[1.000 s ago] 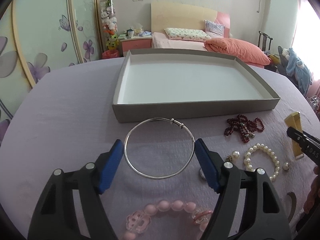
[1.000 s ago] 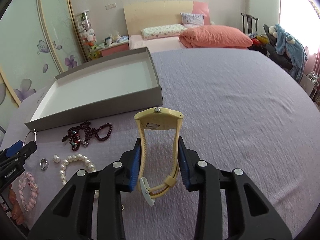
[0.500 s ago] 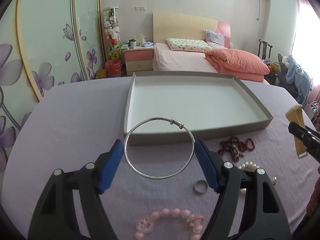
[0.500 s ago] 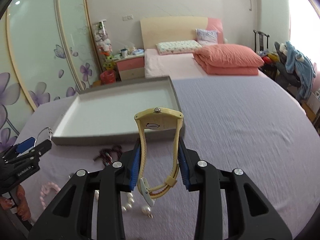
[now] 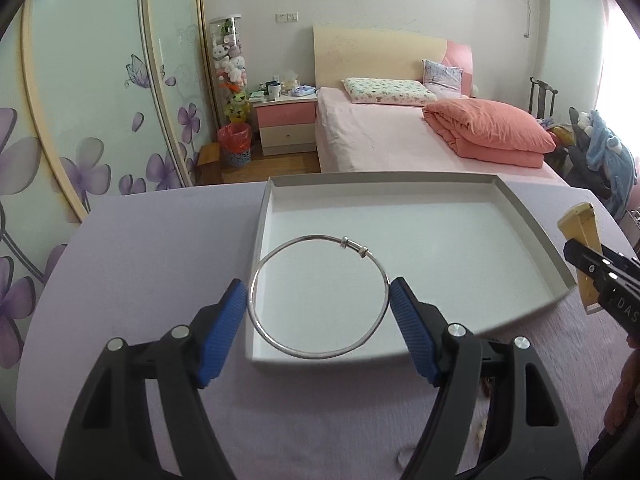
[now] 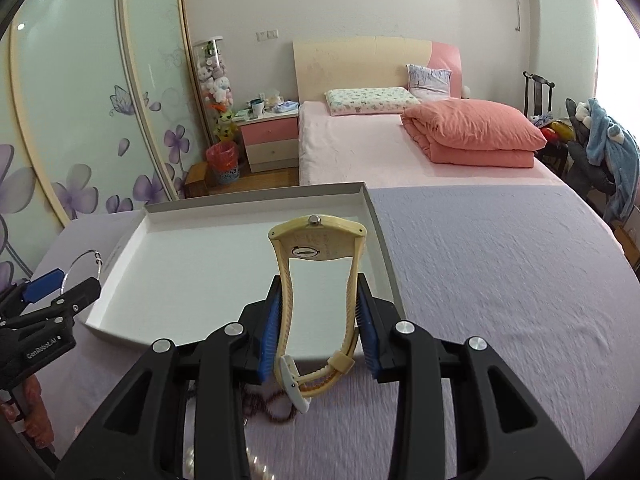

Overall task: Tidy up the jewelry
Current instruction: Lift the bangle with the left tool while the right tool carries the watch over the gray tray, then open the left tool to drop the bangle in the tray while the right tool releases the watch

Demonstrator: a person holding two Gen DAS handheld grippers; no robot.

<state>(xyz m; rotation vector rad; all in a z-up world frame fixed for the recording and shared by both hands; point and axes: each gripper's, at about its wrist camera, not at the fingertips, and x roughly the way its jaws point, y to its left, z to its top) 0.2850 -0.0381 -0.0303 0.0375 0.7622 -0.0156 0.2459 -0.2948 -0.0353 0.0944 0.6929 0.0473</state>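
My left gripper (image 5: 318, 312) is shut on a thin silver bangle (image 5: 280, 346), which hangs over the near left part of the grey shallow tray (image 5: 536, 228). My right gripper (image 6: 318, 326) is shut on the strap of a cream-yellow wristwatch (image 6: 316, 240), held upright over the tray's (image 6: 382, 236) near right corner. From the left wrist view, the right gripper (image 5: 600, 280) with the watch (image 5: 582, 224) shows at the right edge. In the right wrist view, the left gripper (image 6: 60, 284) and bangle (image 6: 86, 256) sit at the far left. The tray's white floor is bare.
The tray rests on a lilac tablecloth (image 6: 500, 280). Dark red beads (image 6: 272, 404) and a pearl strand (image 6: 256, 464) lie under the right gripper. Beyond the table are a pink bed (image 5: 400, 136), a nightstand (image 5: 286, 128) and a flowered wardrobe (image 5: 80, 120).
Both grippers rose and moved forward from over the loose jewelry to over the tray, carrying the bangle and the watch. The beads and pearls dropped out of the left view.
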